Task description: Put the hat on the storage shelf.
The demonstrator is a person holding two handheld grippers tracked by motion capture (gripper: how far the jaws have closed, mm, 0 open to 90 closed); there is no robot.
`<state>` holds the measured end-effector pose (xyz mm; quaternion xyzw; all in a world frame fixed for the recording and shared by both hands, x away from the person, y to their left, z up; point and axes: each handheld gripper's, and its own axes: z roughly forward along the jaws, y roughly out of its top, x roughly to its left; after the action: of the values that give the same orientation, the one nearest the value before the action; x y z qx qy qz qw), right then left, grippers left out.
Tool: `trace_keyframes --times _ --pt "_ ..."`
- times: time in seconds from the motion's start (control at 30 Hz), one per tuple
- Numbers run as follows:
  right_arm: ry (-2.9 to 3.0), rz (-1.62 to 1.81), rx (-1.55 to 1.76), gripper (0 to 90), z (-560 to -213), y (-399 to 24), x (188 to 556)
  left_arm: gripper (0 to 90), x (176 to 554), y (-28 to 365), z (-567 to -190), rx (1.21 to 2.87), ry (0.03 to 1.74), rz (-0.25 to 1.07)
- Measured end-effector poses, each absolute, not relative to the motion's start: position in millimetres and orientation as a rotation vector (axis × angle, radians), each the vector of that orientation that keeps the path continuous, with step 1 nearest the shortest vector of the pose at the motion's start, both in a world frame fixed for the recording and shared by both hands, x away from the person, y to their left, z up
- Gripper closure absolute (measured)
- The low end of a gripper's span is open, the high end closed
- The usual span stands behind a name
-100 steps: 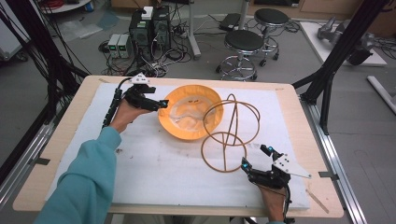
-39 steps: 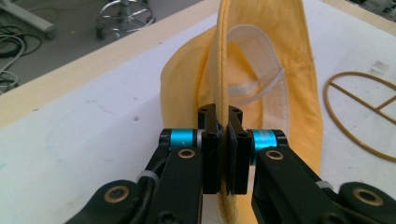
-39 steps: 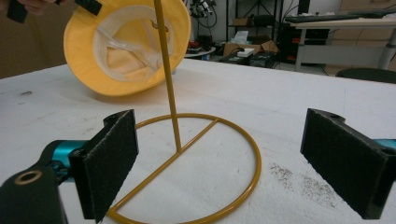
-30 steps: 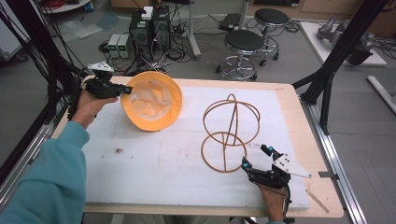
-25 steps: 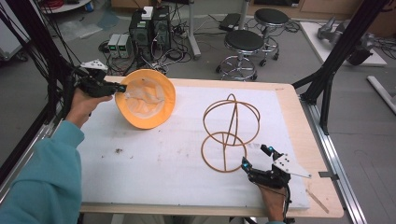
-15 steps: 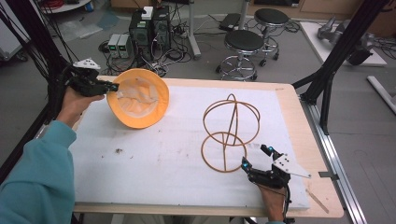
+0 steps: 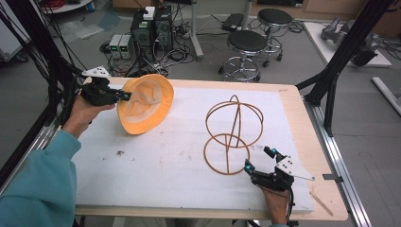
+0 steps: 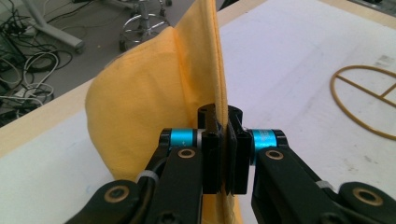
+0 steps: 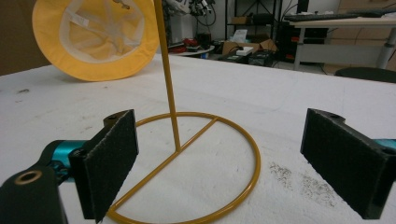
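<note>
At ten o'clock on the surface [image 7: 189, 170], the left tongs [image 7: 124, 96] are clamped on the brim of one yellow hat [image 7: 144, 106], which has been lifted off the wire stand [image 7: 231, 135] and carried left, now tilted on edge. One stand remains at centre. At five o'clock the right tongs [image 7: 260, 158] stand apart, unmoved. Hat's crown is cut off in the left gripper view.

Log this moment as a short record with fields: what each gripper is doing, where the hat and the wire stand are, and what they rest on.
left gripper: shut on the brim of the yellow bucket hat
hat: tilted on edge, opening facing the stand, at the table's far left
right gripper: open, just beside the base ring of the wire hat stand, not touching
stand: upright, bare
surface: white mat
</note>
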<state>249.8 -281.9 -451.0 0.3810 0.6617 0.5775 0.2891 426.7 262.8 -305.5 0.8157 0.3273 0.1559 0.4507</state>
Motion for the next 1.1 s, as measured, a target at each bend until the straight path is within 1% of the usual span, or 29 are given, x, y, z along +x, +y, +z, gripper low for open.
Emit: trace_keyframes --times 0.13,0.17,0.2,0.23,0.33,0.67,0.7,0.73,0.8,0.83,0.9,0.97,1.0,1.1 --pt "1.767 1.539 1.022 10.1 -451 -281 250 86.4 415 251 -305 2.0 0.773 0.341" --pt "1.766 1.539 1.02 10.1 -451 -281 250 86.4 408 242 -306 2.012 0.728 0.331" --pt "1.766 1.539 1.02 10.1 -451 -281 250 86.3 408 242 -306 2.012 0.728 0.331" --pt "1.769 1.535 1.017 10.0 -451 -281 250 86.4 402 232 -307 2.018 0.7 0.33" --pt "1.77 1.535 1.011 10.0 -451 -281 250 86.3 395 221 -308 2.026 0.663 0.32" --pt "1.772 1.536 1.006 10.0 -451 -282 250 85.5 382 195 -316 2.042 0.609 0.276" --pt "1.772 1.536 1.006 10.0 -451 -282 250 82.8 382 195 -316 2.042 0.609 0.276" --pt "1.772 1.536 1.006 10.1 -451 -282 250 76.9 381 190 -317 2.034 0.597 0.234" --pt "1.772 1.536 1.005 10.0 -451 -282 250 63.0 381 188 -318 2.027 0.581 0.215" --pt "1.772 1.535 1.008 10.1 -451 -281 250 55.2 379 182 -318 2.017 0.55 0.201" --pt "1.776 1.534 1.01 10.0 -451 -281 250 38.4 378 180 -318 2.009 0.547 0.185" --pt "1.779 1.529 1.006 10.0 -451 -280 250 27.1 375 175 -317 2.009 0.534 0.18" --pt "1.78 1.524 1.004 10.0 -451 -280 250 25.2 373 171 -317 2.018 0.534 0.178" --pt "1.778 1.532 1.013 10.0 -451 -280 250 25.2 372 169 -317 2.02 0.52 0.154"
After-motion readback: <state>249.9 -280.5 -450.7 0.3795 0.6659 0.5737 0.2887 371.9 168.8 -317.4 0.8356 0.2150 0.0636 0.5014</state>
